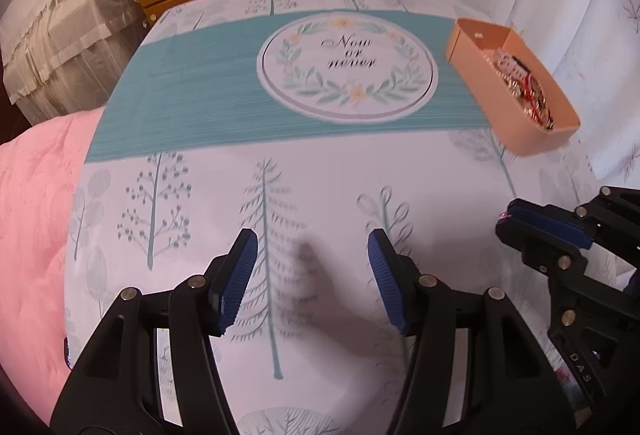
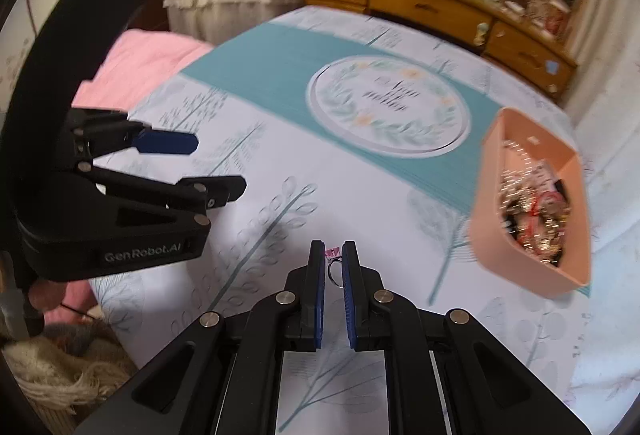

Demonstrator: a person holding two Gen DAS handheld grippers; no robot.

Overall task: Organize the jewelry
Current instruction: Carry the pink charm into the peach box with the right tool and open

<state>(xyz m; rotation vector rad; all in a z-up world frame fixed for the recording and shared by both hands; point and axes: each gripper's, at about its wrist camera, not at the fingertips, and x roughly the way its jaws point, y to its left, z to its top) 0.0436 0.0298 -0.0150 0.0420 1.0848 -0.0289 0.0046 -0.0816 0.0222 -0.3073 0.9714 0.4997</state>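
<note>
**Inspector A:** Right gripper [image 2: 333, 255]: jaws closed on a small ring [image 2: 335, 272] with a pink stone or tag at its top, pinched near the tips above the bed sheet [image 2: 360, 195]. Left gripper [image 1: 312, 267]: jaws wide apart, nothing between them, hanging over the sheet.

**Inspector B:** Where does the rest of the jewelry sit?

**Inspector A:** In the peach tray [image 2: 492, 195], on the sheet to the right of the held ring and well apart from it. It is a heap of gilt chains, red cord and small pieces, tangled.

**Inspector B:** Advice for the step?

**Inspector A:** In my judgement the ring is bound for sorting. It is a thin metal hoop, hard and slippery, held on ribbed blue pads by a narrow margin. Keep the grip firm, carry it level without jerks, and release low over the soft printed cotton, which should stop it rolling. The tray looks like smooth rigid plastic with rounded corners, and light; the free gripper could steady it.
</note>
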